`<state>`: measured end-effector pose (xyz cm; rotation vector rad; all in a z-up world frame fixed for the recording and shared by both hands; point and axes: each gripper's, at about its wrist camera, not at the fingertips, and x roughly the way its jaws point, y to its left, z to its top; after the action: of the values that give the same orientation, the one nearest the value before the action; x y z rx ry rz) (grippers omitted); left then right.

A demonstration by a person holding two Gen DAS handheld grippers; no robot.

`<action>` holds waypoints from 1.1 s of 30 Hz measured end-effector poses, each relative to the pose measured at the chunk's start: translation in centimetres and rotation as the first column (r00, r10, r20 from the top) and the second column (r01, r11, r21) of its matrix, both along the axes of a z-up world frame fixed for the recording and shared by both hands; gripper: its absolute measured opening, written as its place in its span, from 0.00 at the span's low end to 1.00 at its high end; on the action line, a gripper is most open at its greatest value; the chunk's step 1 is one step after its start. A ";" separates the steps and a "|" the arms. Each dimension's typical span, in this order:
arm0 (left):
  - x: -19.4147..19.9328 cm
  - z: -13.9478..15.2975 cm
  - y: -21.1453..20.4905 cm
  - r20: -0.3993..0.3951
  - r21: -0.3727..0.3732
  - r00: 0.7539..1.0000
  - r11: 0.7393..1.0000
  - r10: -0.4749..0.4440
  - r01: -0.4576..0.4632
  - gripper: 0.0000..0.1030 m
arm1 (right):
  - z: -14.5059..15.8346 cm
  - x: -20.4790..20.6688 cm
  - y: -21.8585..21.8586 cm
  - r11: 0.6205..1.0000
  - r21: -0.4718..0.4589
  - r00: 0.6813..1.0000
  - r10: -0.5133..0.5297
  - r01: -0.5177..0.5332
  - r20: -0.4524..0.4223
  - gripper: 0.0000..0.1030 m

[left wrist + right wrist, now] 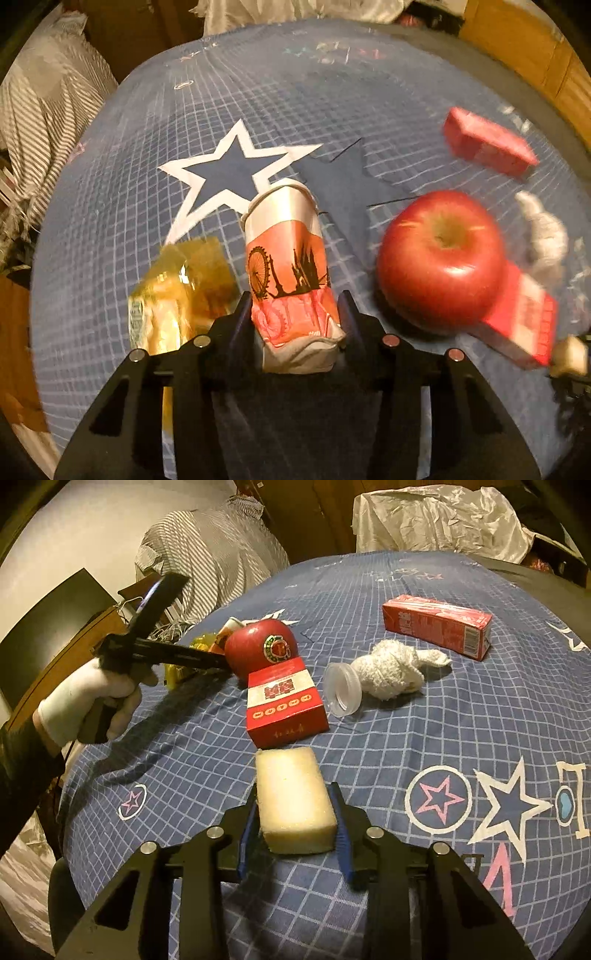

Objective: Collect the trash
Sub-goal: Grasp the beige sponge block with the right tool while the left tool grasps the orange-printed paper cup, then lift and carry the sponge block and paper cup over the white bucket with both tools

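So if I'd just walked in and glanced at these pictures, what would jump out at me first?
Probably the crushed can with a city skyline printed on it, pinched in the left gripper, with a shiny red apple just to its right on the blue star-patterned cloth. In the other view, the right gripper grips a pale yellow sponge block, with a small red box lying just beyond it.

From the left wrist, the apple (441, 258) covers most of the packet (524, 321) behind it, and the carton (487, 142) and cloth (546, 236) are smeared by blur. From the right wrist, the apple (260, 650) hides nearly all of the can (231, 627) and wrapper (201, 642); packet print (282, 698) is unreadable.
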<state>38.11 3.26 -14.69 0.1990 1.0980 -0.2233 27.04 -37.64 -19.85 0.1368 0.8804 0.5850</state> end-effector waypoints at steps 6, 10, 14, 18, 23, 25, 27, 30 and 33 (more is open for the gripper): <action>-5.6 2.5 1.8 0.092 -0.089 0.995 0.996 0.025 -0.017 0.43 | 1.2 -1.3 0.0 0.999 -0.021 0.997 -0.037 0.038 0.069 0.32; -9.7 3.7 4.1 0.145 -0.148 0.987 0.988 0.074 -0.052 0.43 | 2.2 -2.8 0.6 0.997 -0.036 0.991 -0.063 0.067 0.118 0.31; -14.1 4.0 5.9 0.179 -0.216 0.973 0.971 0.146 -0.106 0.43 | 3.3 -4.4 1.7 0.994 -0.047 0.981 -0.087 0.097 0.171 0.31; -17.5 5.3 5.6 0.245 -0.226 0.951 0.965 0.189 -0.134 0.43 | 5.2 -6.1 4.0 0.990 -0.046 0.965 -0.117 0.131 0.236 0.31; -21.6 8.4 4.3 0.381 -0.232 0.894 0.961 0.234 -0.153 0.44 | 9.0 -8.7 7.3 0.984 -0.066 0.928 -0.132 0.165 0.349 0.31; -22.9 9.1 3.3 0.430 -0.217 0.872 0.964 0.233 -0.150 0.44 | 10.8 -10.1 8.5 0.979 -0.074 0.904 -0.143 0.188 0.404 0.31; -24.0 9.7 2.4 0.463 -0.214 0.857 0.967 0.226 -0.140 0.44 | 12.3 -11.2 9.3 0.974 -0.076 0.880 -0.160 0.216 0.448 0.31; -25.0 10.4 1.4 0.488 -0.209 0.846 0.970 0.217 -0.128 0.44 | 14.0 -12.5 9.9 0.966 -0.078 0.857 -0.180 0.246 0.483 0.31; -25.5 11.2 1.2 0.503 -0.225 0.833 0.966 0.230 -0.131 0.44 | 15.0 -13.5 10.1 0.963 -0.072 0.849 -0.192 0.259 0.492 0.31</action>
<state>12.62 4.43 -3.48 -0.0142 0.5358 -0.0862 13.55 -27.51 -4.87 -0.0320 0.4046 0.3112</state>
